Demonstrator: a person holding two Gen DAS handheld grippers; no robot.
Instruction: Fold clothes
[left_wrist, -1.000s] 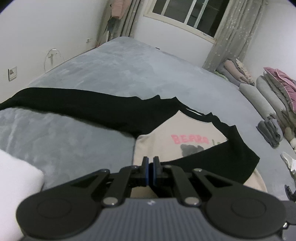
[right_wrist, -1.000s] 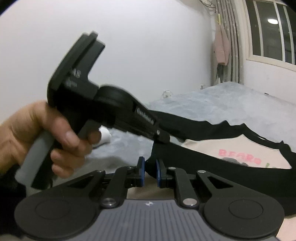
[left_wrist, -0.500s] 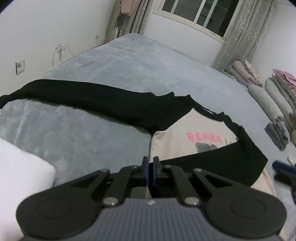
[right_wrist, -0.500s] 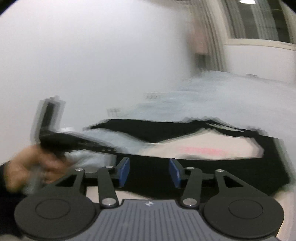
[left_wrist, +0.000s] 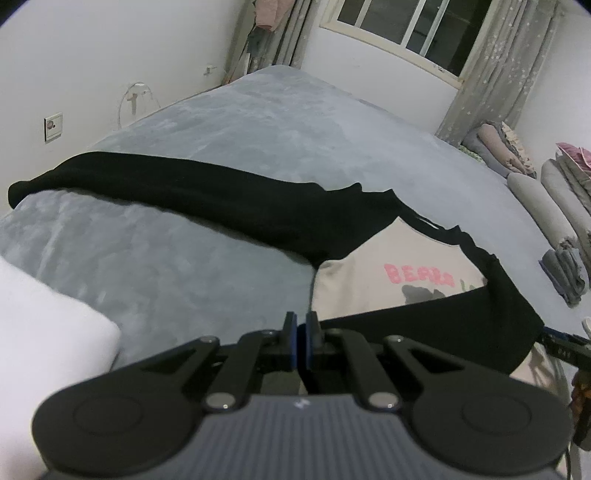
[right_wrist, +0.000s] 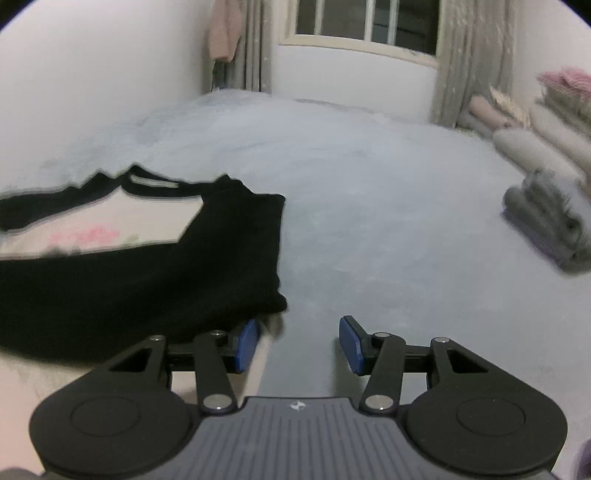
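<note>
Left wrist view: left tool (left_wrist: 300, 341), pads pressed together on the shirt's (left_wrist: 373, 273) near edge. Shirt, cream body, black sleeves, flat on grey bed (left_wrist: 184, 266); one sleeve outstretched left.

Right wrist view: right tool (right_wrist: 298, 345), spread wide, empty, beside folded black sleeve (right_wrist: 166, 280).

Shirt (left_wrist: 373, 258) lay flat on the grey bed cover (left_wrist: 258, 122), face up. Body cream, with pink lettering and a dark graphic on the chest; sleeves and neckline black. One sleeve (left_wrist: 166, 188) ran straight out sideways across the cover toward the wall. The other sleeve (right_wrist: 155, 280) was folded across the lower chest, its fold projecting past the body's edge.
</note>
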